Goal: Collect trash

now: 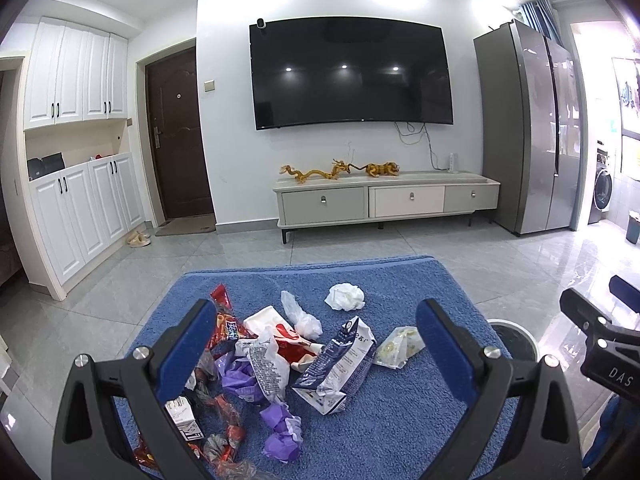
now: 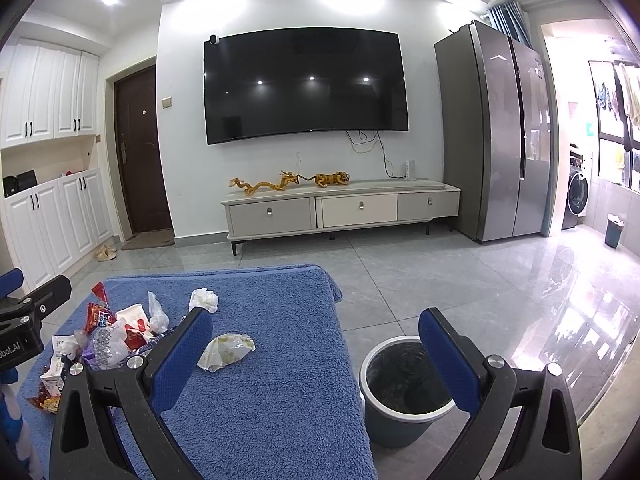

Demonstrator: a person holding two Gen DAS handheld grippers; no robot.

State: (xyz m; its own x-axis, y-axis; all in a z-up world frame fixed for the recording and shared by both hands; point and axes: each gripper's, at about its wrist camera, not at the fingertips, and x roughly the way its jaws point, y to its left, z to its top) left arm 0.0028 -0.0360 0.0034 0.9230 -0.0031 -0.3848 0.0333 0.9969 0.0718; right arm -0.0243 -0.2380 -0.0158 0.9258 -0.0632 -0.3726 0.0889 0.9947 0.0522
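While both hand-held grippers gape empty, trash [image 1: 280, 360] lies beneath the left hand-held gripper [image 1: 316, 340].

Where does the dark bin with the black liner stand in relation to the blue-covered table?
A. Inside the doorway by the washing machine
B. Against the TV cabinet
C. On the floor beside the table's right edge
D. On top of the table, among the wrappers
C: in the right wrist view the bin stands on the grey floor tiles just off the right edge of the blue-covered table, between the fingers of the open right gripper.
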